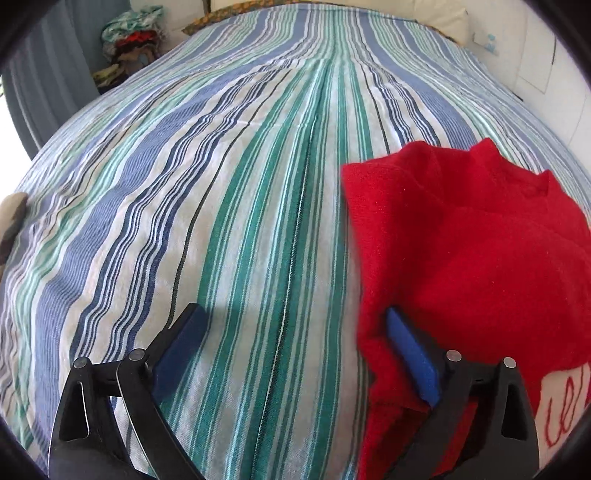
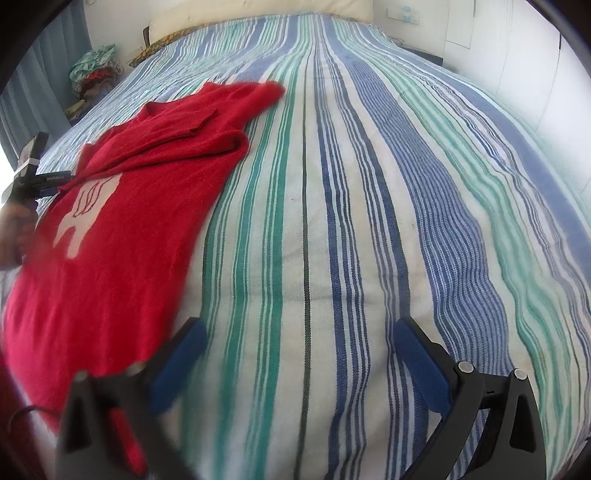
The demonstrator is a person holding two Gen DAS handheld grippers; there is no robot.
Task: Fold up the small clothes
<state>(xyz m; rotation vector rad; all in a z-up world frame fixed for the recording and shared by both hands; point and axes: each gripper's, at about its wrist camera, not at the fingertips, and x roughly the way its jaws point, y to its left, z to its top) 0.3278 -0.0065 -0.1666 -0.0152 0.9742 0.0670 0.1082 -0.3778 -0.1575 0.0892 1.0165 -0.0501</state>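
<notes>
Your left gripper (image 1: 295, 339) & right gripper (image 2: 299, 343) both w/ fingers spread wide, grasping nothing; red sweater (image 2: 122, 206) lies on striped bedspread (image 2: 369, 221).

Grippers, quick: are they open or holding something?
Left gripper: open, one finger against the red sweater, not gripping it.
Right gripper: open, holding nothing.

Sweater (image 2: 122, 206): lying on the bedspread (image 2: 369, 221), left of the right gripper (image 2: 299, 354).
Left gripper (image 1: 295, 343): at the sweater's left edge, one finger (image 1: 413, 358) touching it.
Pillow (image 2: 258, 14): at the bed's far end.
Clothes pile (image 2: 94, 70): beyond the bed's far-left side.
</notes>
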